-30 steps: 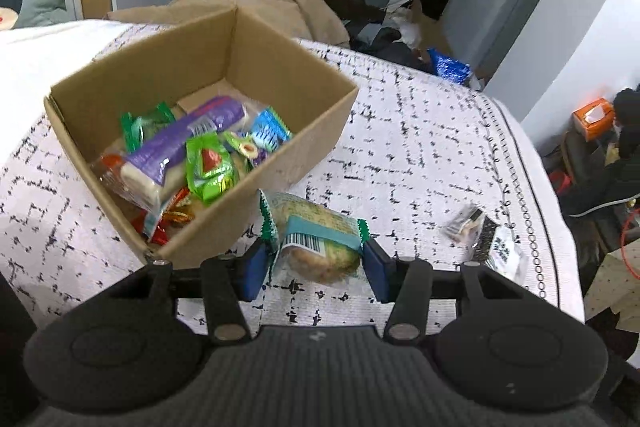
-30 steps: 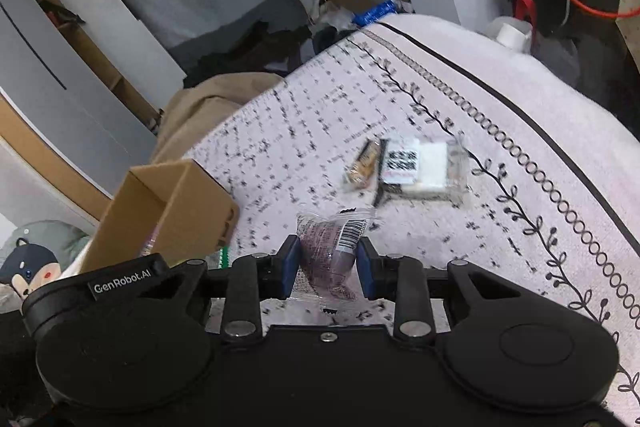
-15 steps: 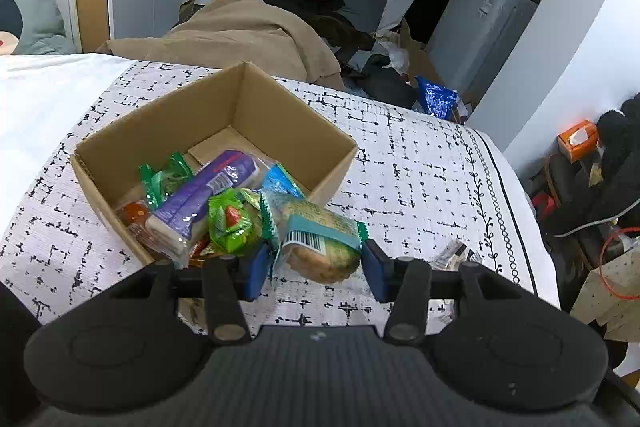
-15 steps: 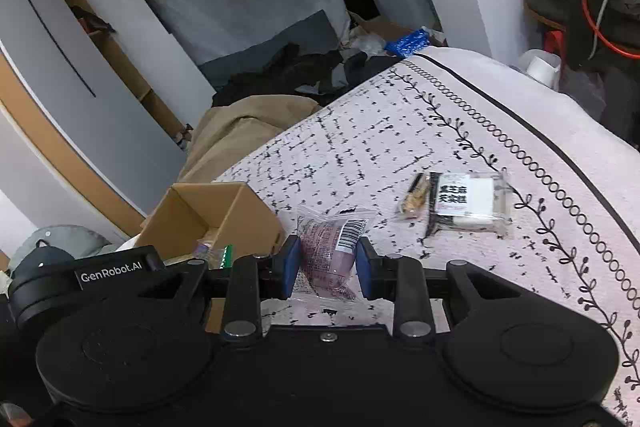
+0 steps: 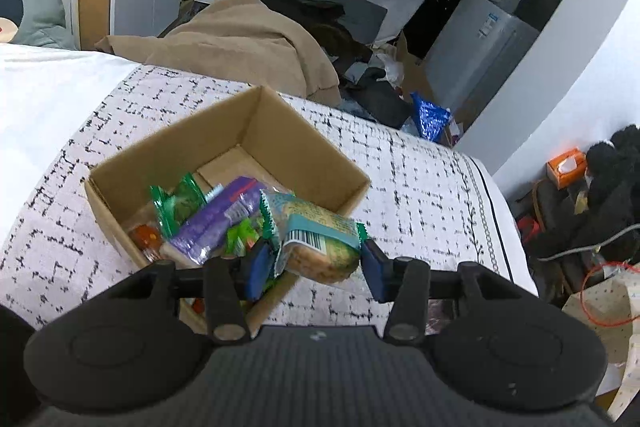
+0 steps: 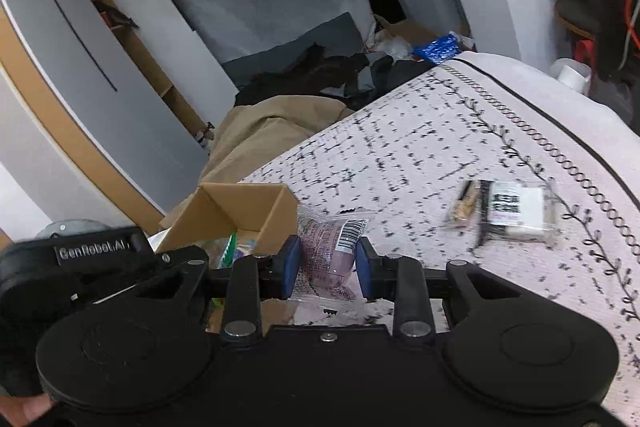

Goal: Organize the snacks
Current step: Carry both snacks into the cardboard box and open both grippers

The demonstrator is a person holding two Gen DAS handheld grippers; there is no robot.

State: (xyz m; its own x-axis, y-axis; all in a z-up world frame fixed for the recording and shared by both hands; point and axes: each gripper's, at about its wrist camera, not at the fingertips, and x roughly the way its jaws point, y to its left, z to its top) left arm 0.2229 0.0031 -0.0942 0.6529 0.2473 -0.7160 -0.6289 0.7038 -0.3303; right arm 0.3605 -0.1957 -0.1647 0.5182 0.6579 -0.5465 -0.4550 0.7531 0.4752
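Left claw (image 5: 316, 267) squeezes a green cake pack (image 5: 320, 239) over the box (image 5: 316, 151); right claw (image 6: 326, 267) squeezes a purple pack (image 6: 326, 259), two snacks (image 6: 516, 207) lying ahead.

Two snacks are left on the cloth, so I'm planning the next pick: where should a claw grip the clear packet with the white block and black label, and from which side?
Grip the clear packet across the middle of its white block, coming straight down from above. It lies flat on the patterned cloth, so its sides offer little to pinch. Keep off the end nearest the small brown stick snack, which lies close beside it.
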